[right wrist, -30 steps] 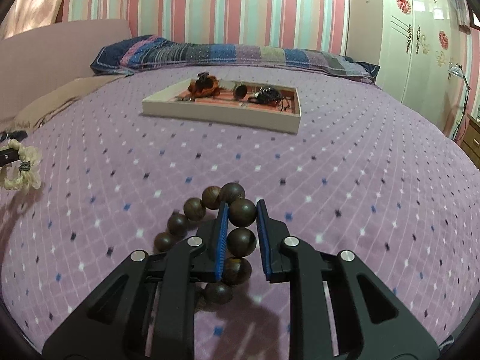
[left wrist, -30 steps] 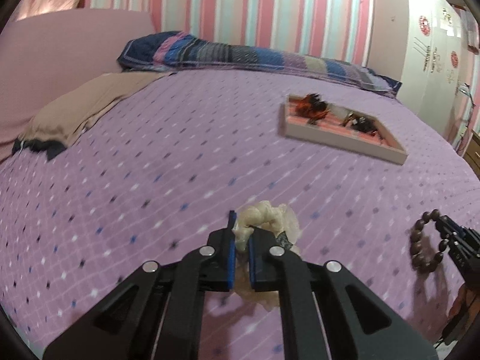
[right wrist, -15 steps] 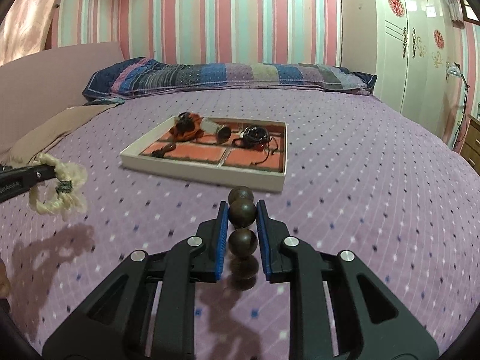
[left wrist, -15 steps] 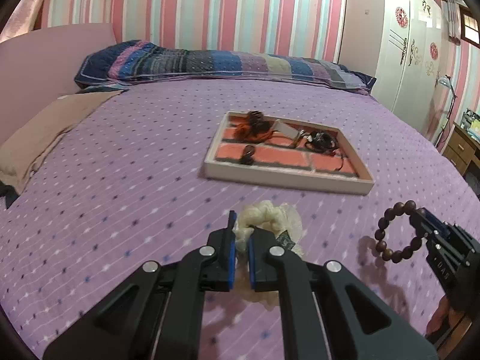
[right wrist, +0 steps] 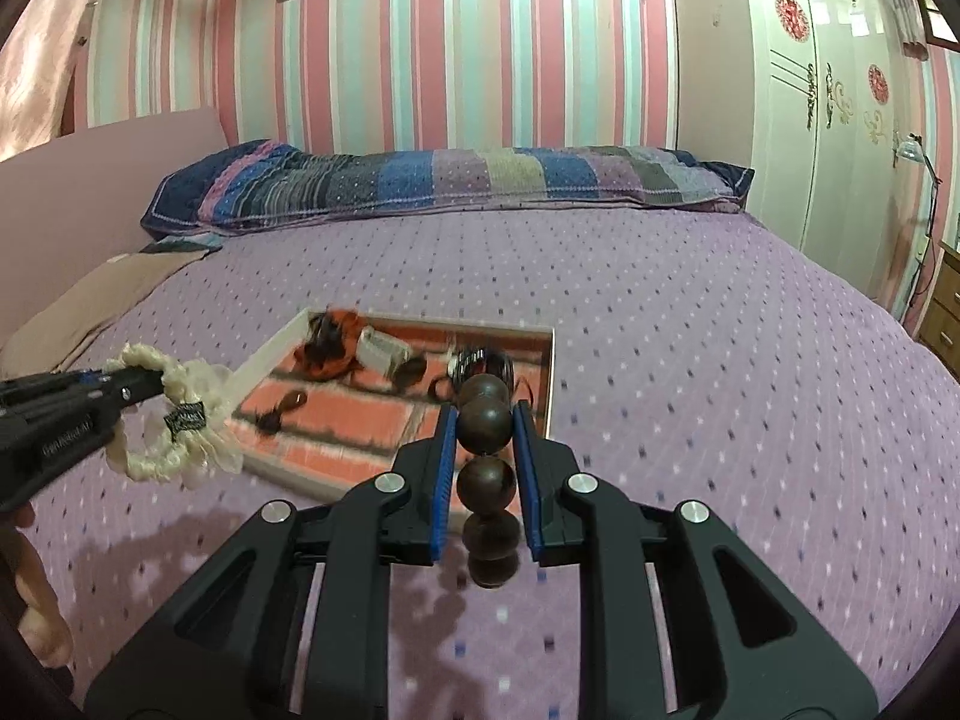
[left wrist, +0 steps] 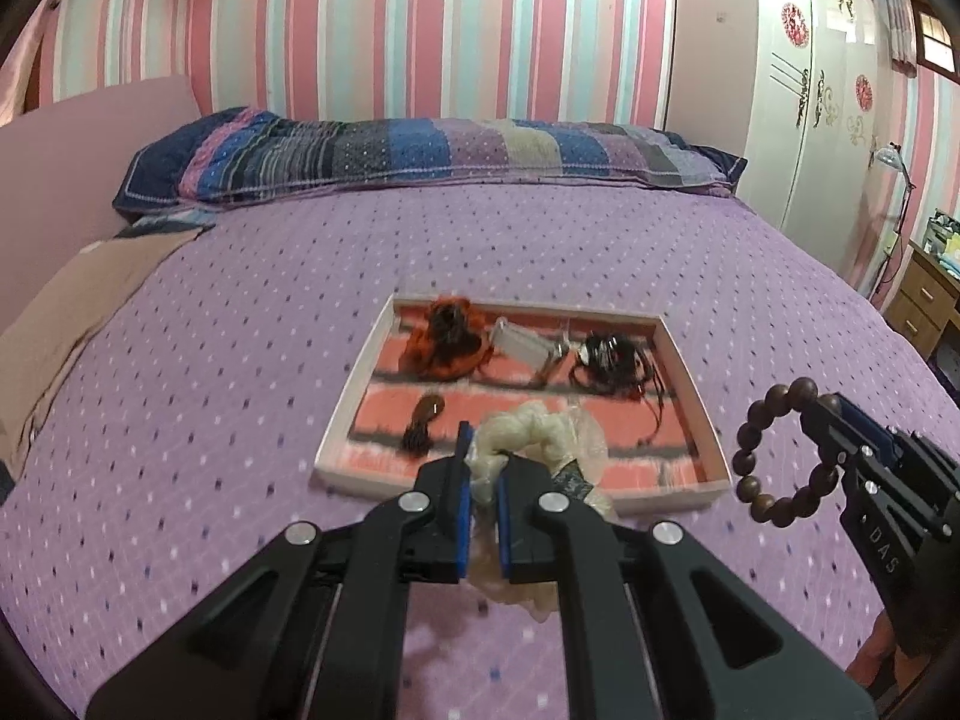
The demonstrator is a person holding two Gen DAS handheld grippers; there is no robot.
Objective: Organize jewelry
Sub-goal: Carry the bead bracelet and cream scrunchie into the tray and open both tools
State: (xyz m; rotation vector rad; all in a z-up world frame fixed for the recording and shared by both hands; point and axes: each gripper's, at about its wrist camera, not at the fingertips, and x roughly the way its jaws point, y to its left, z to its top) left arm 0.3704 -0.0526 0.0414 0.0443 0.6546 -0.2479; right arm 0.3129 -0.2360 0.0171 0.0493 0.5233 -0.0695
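Note:
My left gripper (left wrist: 482, 468) is shut on a cream scrunchie (left wrist: 540, 435) and holds it in the air just before the near edge of a white tray (left wrist: 696, 390). The tray has a brick-pattern floor and holds an orange-black item (left wrist: 447, 339), a black tangle (left wrist: 609, 360) and a small dark piece (left wrist: 423, 414). My right gripper (right wrist: 483, 438) is shut on a brown bead bracelet (right wrist: 485, 420), above the bed near the tray's (right wrist: 549, 372) right front corner. The scrunchie (right wrist: 174, 414) and the bracelet (left wrist: 774, 450) also show in each other's view.
The tray lies on a purple dotted bedspread (left wrist: 240, 360). A striped pillow (left wrist: 420, 153) lies at the head, a tan cloth (left wrist: 72, 312) at the left. A white wardrobe (left wrist: 804, 108) and a wooden drawer unit (left wrist: 924, 300) stand at the right.
Both grippers have lifted their items off the bed and moved forward to the tray. The tray is now much closer and centred.

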